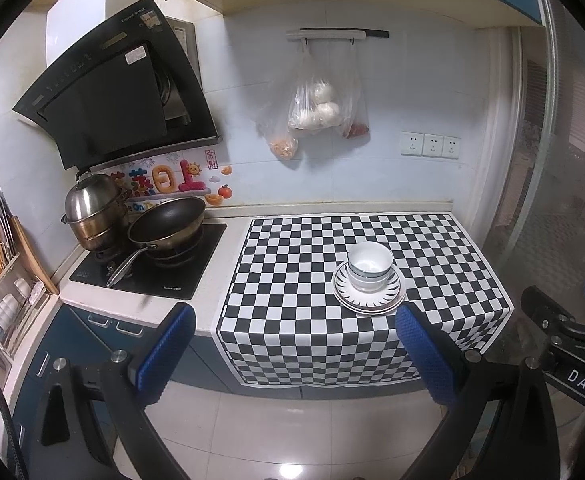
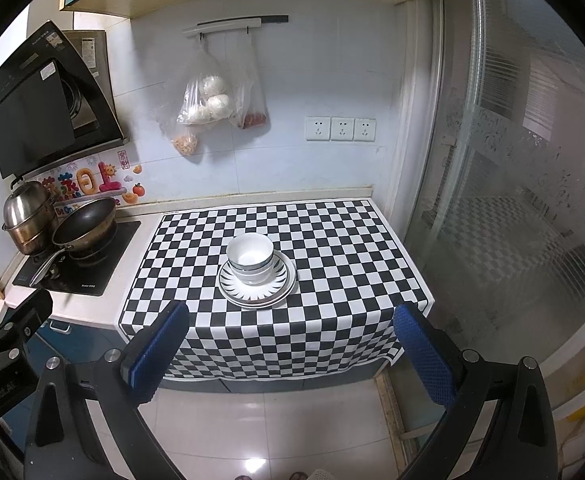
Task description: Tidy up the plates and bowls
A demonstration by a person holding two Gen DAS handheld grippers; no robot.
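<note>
- Left gripper (image 1: pixel 294 354): jaws spread wide, nothing between the blue pads (image 1: pixel 164 354). It hangs over the floor, short of the counter's front edge.
- Right gripper (image 2: pixel 290 354): jaws likewise spread wide and empty, held off the counter over the tiled floor (image 2: pixel 312 420).
- Bowls (image 2: pixel 250 258): white, nested one inside another, upright. The exact count cannot be told; at least two rims show.
- Plates (image 2: pixel 282 286): a stack with a black ray pattern on the top rim. The bowls sit on the top plate, somewhat toward its back edge.
- The whole stack rests on the checkered cloth (image 2: pixel 332 240), near the middle in the right wrist view, well apart from both grippers.
- The cloth covers the right part of the counter and drapes over its front edge.
- Hob (image 1: pixel 160 276): to the left of the cloth, carrying a dark frying pan (image 1: pixel 168 222) and a steel steamer pot (image 1: pixel 92 212) just beside it.
- Range hood (image 1: pixel 108 92): mounted above the hob.
- Wall: plastic bags (image 1: pixel 316 108) hang from a rail; three sockets (image 1: pixel 430 145) sit to their right.
- Dish rack (image 1: pixel 8 304): at the far left edge, contents too distorted to identify.
</note>
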